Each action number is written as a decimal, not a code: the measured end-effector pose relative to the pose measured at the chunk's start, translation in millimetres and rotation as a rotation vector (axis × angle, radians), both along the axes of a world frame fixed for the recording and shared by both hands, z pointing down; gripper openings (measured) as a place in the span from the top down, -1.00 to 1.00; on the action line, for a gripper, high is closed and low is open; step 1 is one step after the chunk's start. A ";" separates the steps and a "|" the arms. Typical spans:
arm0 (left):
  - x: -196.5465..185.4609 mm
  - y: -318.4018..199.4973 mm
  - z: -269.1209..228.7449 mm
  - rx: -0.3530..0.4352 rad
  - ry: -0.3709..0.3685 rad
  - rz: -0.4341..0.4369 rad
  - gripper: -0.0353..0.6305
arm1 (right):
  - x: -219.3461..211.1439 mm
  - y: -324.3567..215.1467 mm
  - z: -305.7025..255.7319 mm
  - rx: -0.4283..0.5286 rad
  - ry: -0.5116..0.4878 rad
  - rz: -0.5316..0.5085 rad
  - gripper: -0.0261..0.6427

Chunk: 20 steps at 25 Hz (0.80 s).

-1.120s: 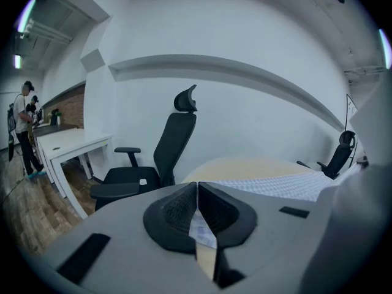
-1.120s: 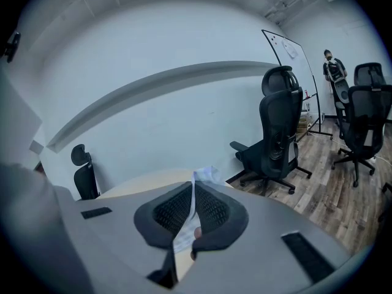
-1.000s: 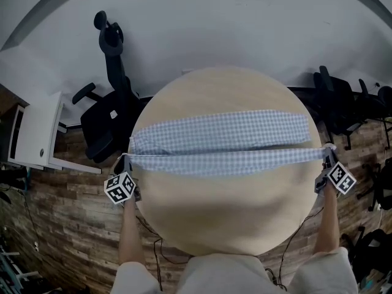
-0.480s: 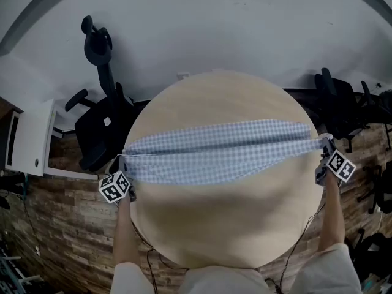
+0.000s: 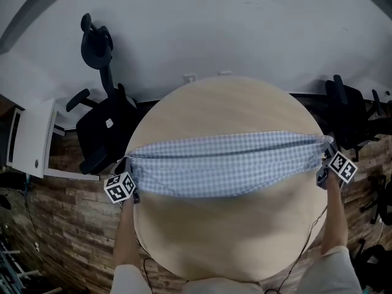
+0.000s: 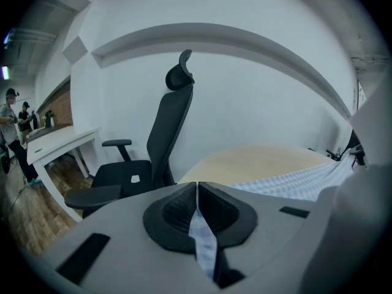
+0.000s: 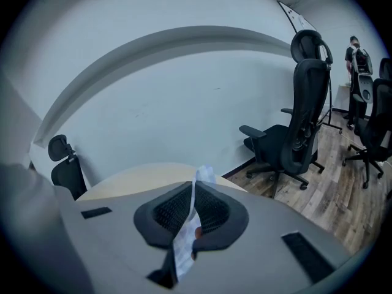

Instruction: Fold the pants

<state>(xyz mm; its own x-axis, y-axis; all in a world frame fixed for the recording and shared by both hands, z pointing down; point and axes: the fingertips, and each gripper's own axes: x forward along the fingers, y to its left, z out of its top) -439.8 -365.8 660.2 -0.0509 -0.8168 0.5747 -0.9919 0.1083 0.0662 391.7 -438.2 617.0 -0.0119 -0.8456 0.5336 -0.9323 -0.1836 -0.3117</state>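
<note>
Blue-and-white checked pants (image 5: 226, 164) lie stretched across the round wooden table (image 5: 233, 237), folded lengthwise into one long band. My left gripper (image 5: 127, 164) is shut on the pants' left end at the table's left rim; in the left gripper view a strip of the checked cloth (image 6: 201, 231) is pinched between the black pads (image 6: 174, 210). My right gripper (image 5: 327, 147) is shut on the right end at the right rim, with cloth (image 7: 184, 237) squeezed between its pads (image 7: 214, 210). The near long edge of the pants sags in a shallow curve.
A black office chair (image 5: 104, 112) stands beyond the table's left side, with a white desk (image 5: 33, 133) further left. More black chairs (image 5: 349, 112) stand at the right. The table's near half (image 5: 226, 225) is bare wood. The floor is wood plank.
Both grippers carried the near pant leg away from me and lower, laying it over the far leg. Two separate bands have become one.
</note>
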 end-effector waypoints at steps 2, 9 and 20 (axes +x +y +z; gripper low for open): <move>-1.3 -5.1 8.9 -0.010 0.010 -0.008 0.78 | 0.2 -9.1 11.0 -0.011 -0.021 0.011 0.82; -4.9 -25.5 31.7 -0.055 0.031 -0.012 0.78 | 2.5 -42.5 43.1 -0.075 -0.051 0.046 0.82; -16.7 -26.1 33.9 -0.048 0.041 -0.042 0.78 | 17.5 -37.6 58.0 -0.092 -0.075 0.119 0.37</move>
<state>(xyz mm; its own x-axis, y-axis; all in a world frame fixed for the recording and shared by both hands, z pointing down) -456.5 -392.0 694.2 -0.0603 -0.7858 0.6155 -0.9829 0.1542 0.1007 409.2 -475.8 675.0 0.0427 -0.7913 0.6100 -0.8771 -0.3220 -0.3564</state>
